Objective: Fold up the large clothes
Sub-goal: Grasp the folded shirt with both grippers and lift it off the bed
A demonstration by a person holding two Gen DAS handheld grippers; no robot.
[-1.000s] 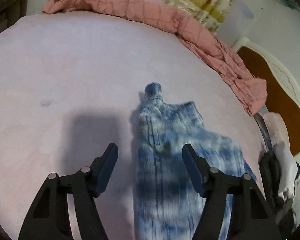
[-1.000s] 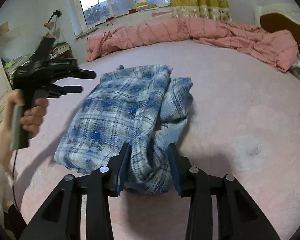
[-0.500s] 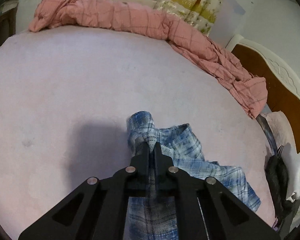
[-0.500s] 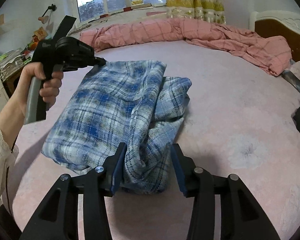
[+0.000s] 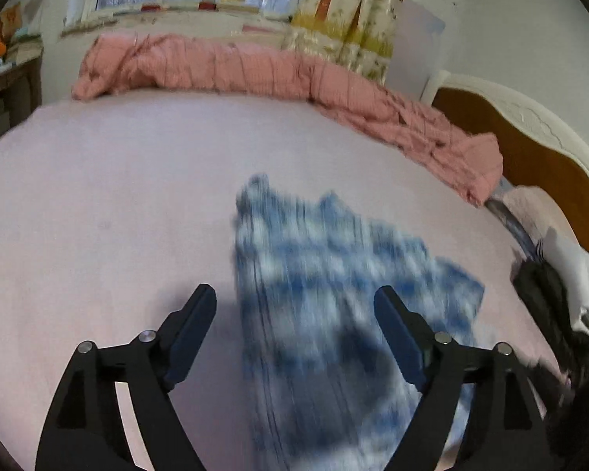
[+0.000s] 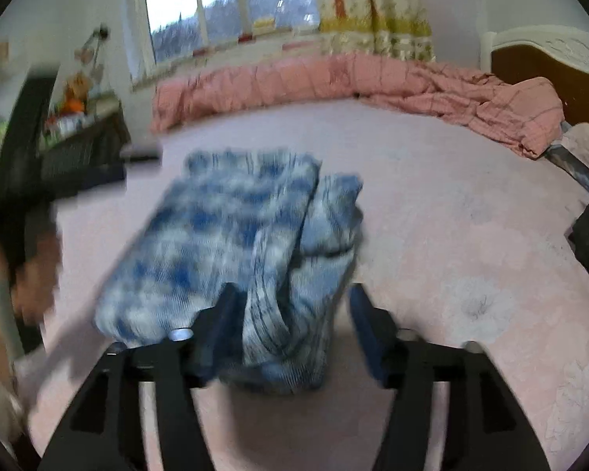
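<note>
A blue and white plaid shirt [image 5: 333,294] lies folded on the pink bed sheet [image 5: 117,196]. My left gripper [image 5: 296,306] hovers over the shirt's near part. Its jaws are opening and hold nothing, and the cloth below is blurred. In the right wrist view the shirt [image 6: 224,235] is a thick folded stack. My right gripper [image 6: 294,306] straddles its near right fold with its jaws opening. The right pad stands clear of the cloth. The left gripper's blurred black body [image 6: 27,165], held by a hand [image 6: 31,274], shows at the left.
A pink checked quilt [image 5: 255,70] is bunched along the bed's far and right edges. A brown and white headboard [image 5: 530,149] stands at the right, with dark and white clothes [image 5: 549,294] piled before it. A cluttered desk [image 6: 82,125] lies left, below the window.
The left gripper was shut on the shirt's far corner half a second ago; it has let go, opened wide and drawn back. The right jaws have widened off the fold.
</note>
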